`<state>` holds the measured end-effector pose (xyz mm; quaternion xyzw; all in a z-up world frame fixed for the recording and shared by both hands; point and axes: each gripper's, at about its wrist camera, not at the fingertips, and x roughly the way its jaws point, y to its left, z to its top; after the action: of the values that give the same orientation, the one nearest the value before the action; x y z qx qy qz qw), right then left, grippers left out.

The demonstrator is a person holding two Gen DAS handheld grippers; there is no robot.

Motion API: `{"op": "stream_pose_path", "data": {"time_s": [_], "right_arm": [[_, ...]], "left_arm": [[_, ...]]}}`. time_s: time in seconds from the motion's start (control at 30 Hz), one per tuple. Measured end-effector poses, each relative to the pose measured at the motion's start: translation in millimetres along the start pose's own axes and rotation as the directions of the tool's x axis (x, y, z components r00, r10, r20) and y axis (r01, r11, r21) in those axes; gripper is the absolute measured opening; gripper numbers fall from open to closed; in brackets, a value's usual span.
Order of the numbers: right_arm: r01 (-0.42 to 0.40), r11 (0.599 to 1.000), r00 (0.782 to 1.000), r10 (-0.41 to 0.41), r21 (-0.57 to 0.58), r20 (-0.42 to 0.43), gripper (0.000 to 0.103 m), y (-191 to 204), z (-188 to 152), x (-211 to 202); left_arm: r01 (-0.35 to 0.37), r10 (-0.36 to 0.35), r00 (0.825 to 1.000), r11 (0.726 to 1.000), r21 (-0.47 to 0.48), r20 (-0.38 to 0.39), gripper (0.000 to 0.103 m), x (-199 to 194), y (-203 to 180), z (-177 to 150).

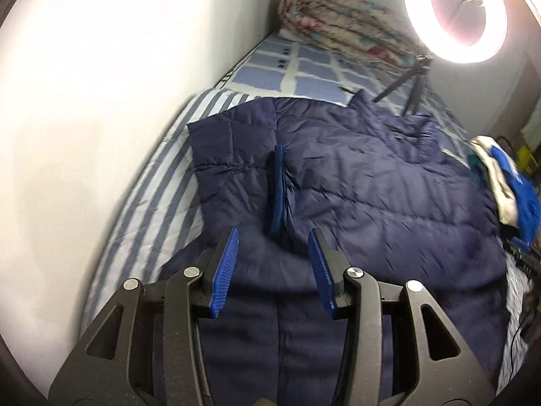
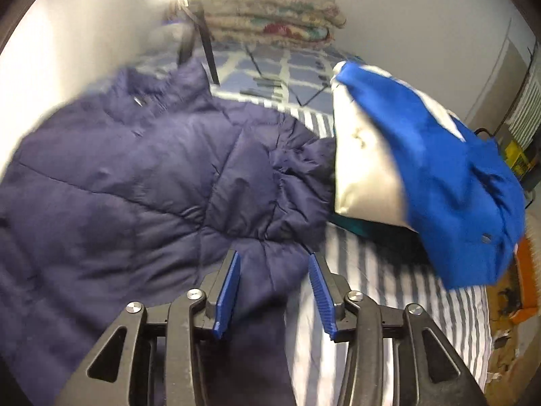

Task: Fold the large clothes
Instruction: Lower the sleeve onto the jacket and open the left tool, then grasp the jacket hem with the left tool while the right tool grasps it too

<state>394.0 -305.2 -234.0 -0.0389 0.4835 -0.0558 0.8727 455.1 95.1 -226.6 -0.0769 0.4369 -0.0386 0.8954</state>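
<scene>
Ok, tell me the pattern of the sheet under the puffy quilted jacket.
Blue-grey and white stripes on the bed sheet beneath the navy quilted jacket; clearest in the right wrist view.

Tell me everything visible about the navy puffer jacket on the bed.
The navy puffer jacket is quilted, looks like smooth nylon, and lies spread flat on the striped sheet. A brighter blue cuff of a sleeve rests folded across its body. Its collar points toward the bed's far end. The blue-and-white garment meets its sleeve edge. Both open grippers, left and right, hover above it.
</scene>
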Motion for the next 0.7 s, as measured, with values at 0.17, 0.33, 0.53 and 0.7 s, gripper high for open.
{"op": "stream_pose_path", "data": {"time_s": [0.17, 0.33, 0.53, 0.7], "right_arm": [[-0.054, 0.998, 0.995, 0.055, -0.008, 0.081, 0.057, -14.1, -20.5, -76.1], [-0.095, 0.995, 0.977, 0.094, -0.005, 0.193, 0.064, -23.6, -48.7, -165.9], [-0.139, 0.990, 0.937, 0.124, 0.022, 0.328, 0.066, -46.0, -84.1, -267.4], [-0.159, 0.987, 0.906, 0.143, 0.007, 0.399, 0.069, -59.6, -123.7, -343.5]], "left_arm": [[0.084, -0.084, 0.996, 0.996, -0.027, 0.001, 0.059, -74.8, 22.9, -18.4], [0.092, -0.091, 0.996, 0.996, -0.015, 0.011, 0.059, -145.5, 37.3, -49.4], [0.124, -0.125, 0.992, 0.992, 0.028, 0.015, 0.061, -226.3, 41.9, -95.2], [0.163, -0.163, 0.987, 0.986, 0.025, 0.009, 0.066, -277.2, 50.2, -136.7]]}}
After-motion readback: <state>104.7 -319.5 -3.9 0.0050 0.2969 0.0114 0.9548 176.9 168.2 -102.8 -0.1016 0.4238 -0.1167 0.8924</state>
